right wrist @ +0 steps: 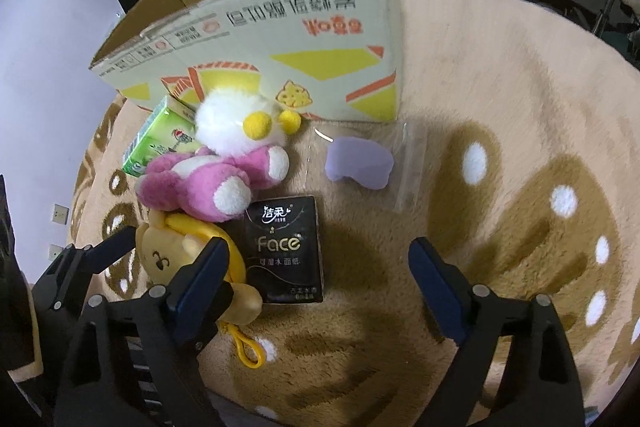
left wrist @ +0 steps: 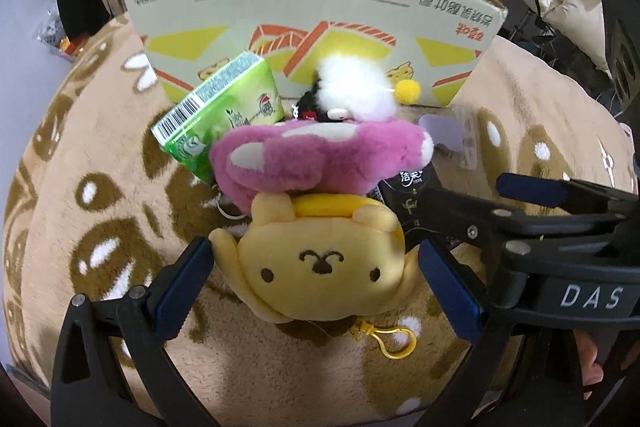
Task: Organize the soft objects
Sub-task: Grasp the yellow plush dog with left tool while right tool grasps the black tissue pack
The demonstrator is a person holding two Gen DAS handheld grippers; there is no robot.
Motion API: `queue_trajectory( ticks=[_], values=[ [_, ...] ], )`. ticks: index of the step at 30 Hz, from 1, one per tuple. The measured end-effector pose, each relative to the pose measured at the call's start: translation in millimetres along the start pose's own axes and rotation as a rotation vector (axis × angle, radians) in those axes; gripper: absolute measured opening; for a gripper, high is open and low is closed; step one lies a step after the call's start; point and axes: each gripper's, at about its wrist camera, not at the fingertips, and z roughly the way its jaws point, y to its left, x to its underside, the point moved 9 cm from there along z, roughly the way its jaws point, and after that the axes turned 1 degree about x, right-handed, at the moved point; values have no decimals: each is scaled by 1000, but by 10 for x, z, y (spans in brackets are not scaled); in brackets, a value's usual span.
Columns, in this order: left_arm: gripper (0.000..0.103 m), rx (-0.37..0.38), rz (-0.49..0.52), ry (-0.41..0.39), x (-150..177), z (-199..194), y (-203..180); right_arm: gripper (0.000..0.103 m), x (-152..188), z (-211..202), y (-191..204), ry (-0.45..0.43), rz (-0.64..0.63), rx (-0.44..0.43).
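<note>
A yellow bear plush [left wrist: 320, 263] with a yellow clip lies on the rug, between the pads of my left gripper [left wrist: 316, 273], which is open around it; the pads stand at its sides. It also shows in the right wrist view [right wrist: 160, 255]. Behind it lie a pink plush [left wrist: 316, 159], a white fluffy plush [left wrist: 356, 87], a green tissue pack [left wrist: 220, 103] and a black tissue pack [right wrist: 286, 251]. My right gripper [right wrist: 320, 283] is open and empty, just right of the black pack. A purple soft piece in a clear bag [right wrist: 358, 167] lies further back.
An open cardboard box [left wrist: 320, 23] stands behind the pile; it also shows in the right wrist view [right wrist: 256, 43]. Everything rests on a beige and brown fluffy rug [right wrist: 500, 147]. Clothes and furniture stand beyond the rug.
</note>
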Motion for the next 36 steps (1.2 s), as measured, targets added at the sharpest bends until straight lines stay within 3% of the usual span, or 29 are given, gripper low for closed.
queue_trajectory(
  ticks=[9, 15, 20, 26, 28, 36],
  values=[
    [101, 37, -61, 63, 20, 215, -17, 77, 18, 151, -8, 42, 9, -7],
    [100, 81, -103, 85, 12, 319, 75, 76, 17, 230, 32, 58, 0, -8],
    [90, 64, -63, 79, 26, 316, 24, 75, 17, 281, 99, 69, -34, 0],
    [77, 50, -56, 76, 22, 301, -6, 58, 25, 317, 165, 80, -41, -18],
    [74, 50, -56, 72, 26, 288, -21, 42, 37, 314, 204, 83, -50, -36],
    [61, 32, -30, 33, 74, 89, 60, 35, 45, 255, 281, 61, -57, -28]
  ],
)
